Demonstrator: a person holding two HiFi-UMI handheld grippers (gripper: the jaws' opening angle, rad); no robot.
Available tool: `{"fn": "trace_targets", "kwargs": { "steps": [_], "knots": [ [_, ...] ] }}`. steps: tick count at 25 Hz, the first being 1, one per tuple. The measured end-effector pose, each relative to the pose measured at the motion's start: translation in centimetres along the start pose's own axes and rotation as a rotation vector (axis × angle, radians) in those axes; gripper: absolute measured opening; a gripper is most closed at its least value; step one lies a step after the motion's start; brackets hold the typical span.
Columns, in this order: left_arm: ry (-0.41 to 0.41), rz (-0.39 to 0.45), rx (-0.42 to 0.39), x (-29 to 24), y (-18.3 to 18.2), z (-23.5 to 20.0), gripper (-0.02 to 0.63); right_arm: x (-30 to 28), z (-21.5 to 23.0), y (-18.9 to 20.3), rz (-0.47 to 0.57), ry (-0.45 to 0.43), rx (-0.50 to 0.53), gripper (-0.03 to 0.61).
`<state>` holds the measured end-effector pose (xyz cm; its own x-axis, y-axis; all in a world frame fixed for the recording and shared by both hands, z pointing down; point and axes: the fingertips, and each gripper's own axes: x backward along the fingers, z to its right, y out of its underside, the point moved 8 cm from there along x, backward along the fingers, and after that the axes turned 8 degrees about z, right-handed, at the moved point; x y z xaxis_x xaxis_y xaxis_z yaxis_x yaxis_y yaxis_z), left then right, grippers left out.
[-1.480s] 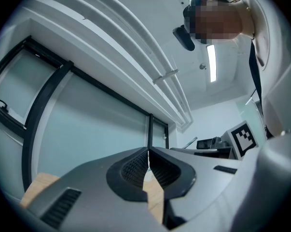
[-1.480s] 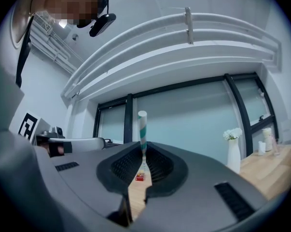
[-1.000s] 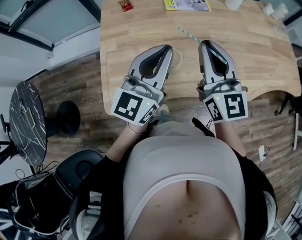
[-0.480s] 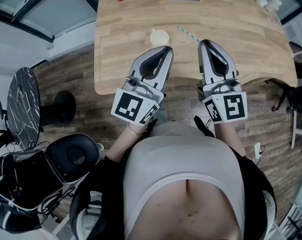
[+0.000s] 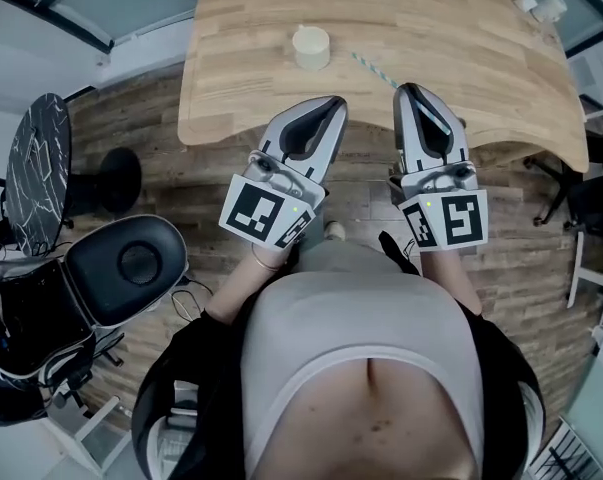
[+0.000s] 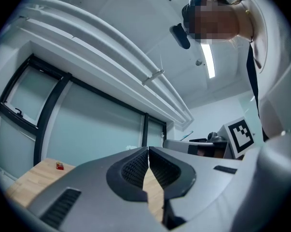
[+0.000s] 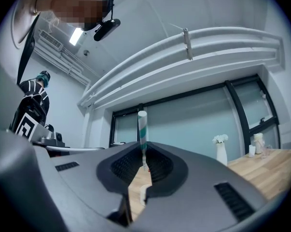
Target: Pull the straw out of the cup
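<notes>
Straw [image 5: 373,70] is pinched in the right tongs [image 5: 409,89], slanted toward the cup [image 5: 311,48] yet clear of it on the cup's right; the left tongs [image 5: 333,101] are closed, empty.

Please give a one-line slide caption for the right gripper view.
The right gripper shut on a green-and-white striped paper straw, with the wooden table beyond.
</notes>
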<state>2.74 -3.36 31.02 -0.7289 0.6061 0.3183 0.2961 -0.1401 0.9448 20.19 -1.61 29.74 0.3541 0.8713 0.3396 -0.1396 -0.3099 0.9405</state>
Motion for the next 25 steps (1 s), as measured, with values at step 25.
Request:
{"fn": "trace_targets", "kwargs": {
  "steps": [25],
  "knots": [
    [0.016,0.023,-0.022,4.9,-2.6,4.2,0.011,4.7,-5.1,-1.7,0.028,-0.043,0.0,0.043]
  ]
}}
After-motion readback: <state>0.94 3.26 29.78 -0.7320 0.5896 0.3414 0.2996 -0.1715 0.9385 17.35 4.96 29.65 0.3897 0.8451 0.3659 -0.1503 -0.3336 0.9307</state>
